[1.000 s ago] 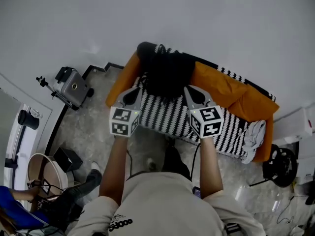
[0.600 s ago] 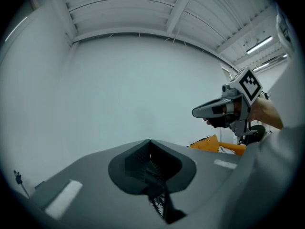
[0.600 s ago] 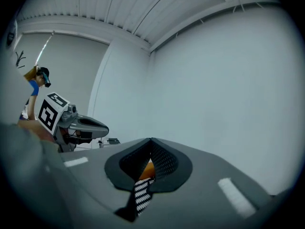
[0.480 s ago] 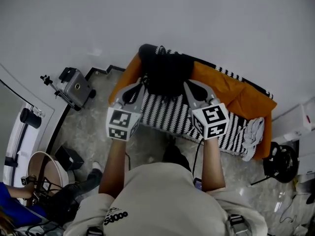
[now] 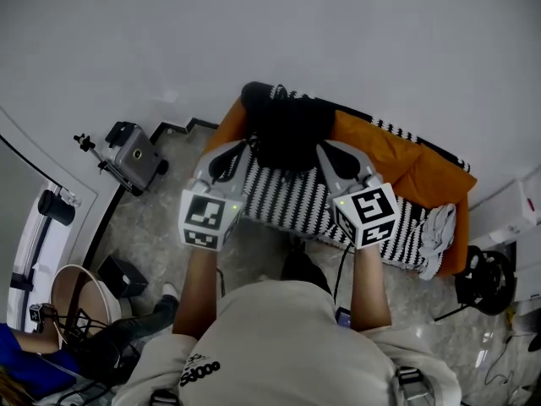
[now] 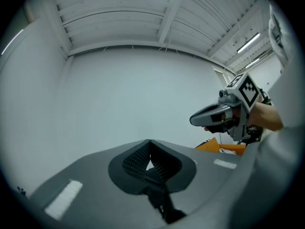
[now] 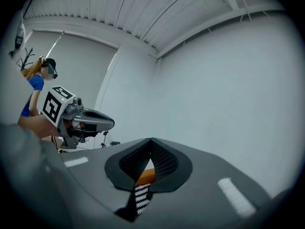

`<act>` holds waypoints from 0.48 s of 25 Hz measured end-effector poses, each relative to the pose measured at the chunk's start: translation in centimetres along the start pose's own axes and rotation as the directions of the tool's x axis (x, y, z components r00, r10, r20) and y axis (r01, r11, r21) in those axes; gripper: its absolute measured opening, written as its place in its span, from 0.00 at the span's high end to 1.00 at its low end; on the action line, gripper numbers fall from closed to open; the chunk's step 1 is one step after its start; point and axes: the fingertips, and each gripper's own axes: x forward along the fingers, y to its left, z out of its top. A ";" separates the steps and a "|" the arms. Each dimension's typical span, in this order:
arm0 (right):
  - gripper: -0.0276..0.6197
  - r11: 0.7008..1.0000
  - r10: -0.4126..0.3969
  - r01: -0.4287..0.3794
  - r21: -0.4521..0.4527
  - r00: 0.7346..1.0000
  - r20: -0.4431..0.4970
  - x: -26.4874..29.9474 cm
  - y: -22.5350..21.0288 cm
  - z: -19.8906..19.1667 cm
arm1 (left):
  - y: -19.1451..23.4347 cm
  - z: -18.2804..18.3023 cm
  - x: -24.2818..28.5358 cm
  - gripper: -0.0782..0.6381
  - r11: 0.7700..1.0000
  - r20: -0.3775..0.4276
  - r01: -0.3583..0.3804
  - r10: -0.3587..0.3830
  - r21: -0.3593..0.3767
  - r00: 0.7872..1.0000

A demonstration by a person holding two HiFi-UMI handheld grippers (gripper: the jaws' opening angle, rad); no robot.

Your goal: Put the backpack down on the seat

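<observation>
The black backpack (image 5: 287,129) rests at the left end of the sofa, on the black-and-white striped seat (image 5: 296,197) and against the orange back cushion (image 5: 380,146). My left gripper (image 5: 243,146) points at its lower left edge and my right gripper (image 5: 324,149) at its lower right edge. Both are shut. In the left gripper view the fingertips (image 6: 150,142) meet against the white wall, with a dark piece low in the gap. In the right gripper view the jaws (image 7: 151,140) are closed, and orange cushion and striped cover show through the gap. Whether either touches the backpack is hidden.
A grey device on a stand (image 5: 135,152) sits on the floor left of the sofa. A white cloth (image 5: 437,231) lies at the sofa's right end. A round basket (image 5: 72,299), a person in blue (image 5: 25,370) and cables (image 5: 478,282) are nearby.
Both grippers have drawn slightly back toward the person and a little apart. The backpack stays on the seat.
</observation>
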 end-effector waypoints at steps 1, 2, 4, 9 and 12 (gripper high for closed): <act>0.95 1.000 0.002 -0.002 -0.002 1.000 0.001 0.1 0.1 0.2 | 0.0 0.1 0.0 0.87 1.000 0.002 0.001 -0.001 0.001 1.000; 0.95 1.000 0.004 -0.004 -0.004 1.000 0.003 0.1 0.0 0.3 | 0.0 0.2 0.1 0.88 1.000 0.002 0.000 0.000 0.001 1.000; 0.95 1.000 0.007 -0.007 -0.005 1.000 0.003 0.2 -0.1 0.3 | -0.1 0.0 0.2 0.88 1.000 -0.003 -0.005 0.005 0.004 1.000; 0.95 1.000 0.021 -0.021 -0.017 1.000 -0.016 0.5 -0.2 -0.5 | -0.2 0.0 0.3 0.88 1.000 0.003 -0.023 0.023 -0.002 1.000; 0.95 0.999 0.032 -0.033 -0.016 0.999 -0.029 0.8 -0.3 -0.9 | -0.3 -0.3 0.7 0.87 1.000 -0.007 -0.022 0.022 -0.011 1.000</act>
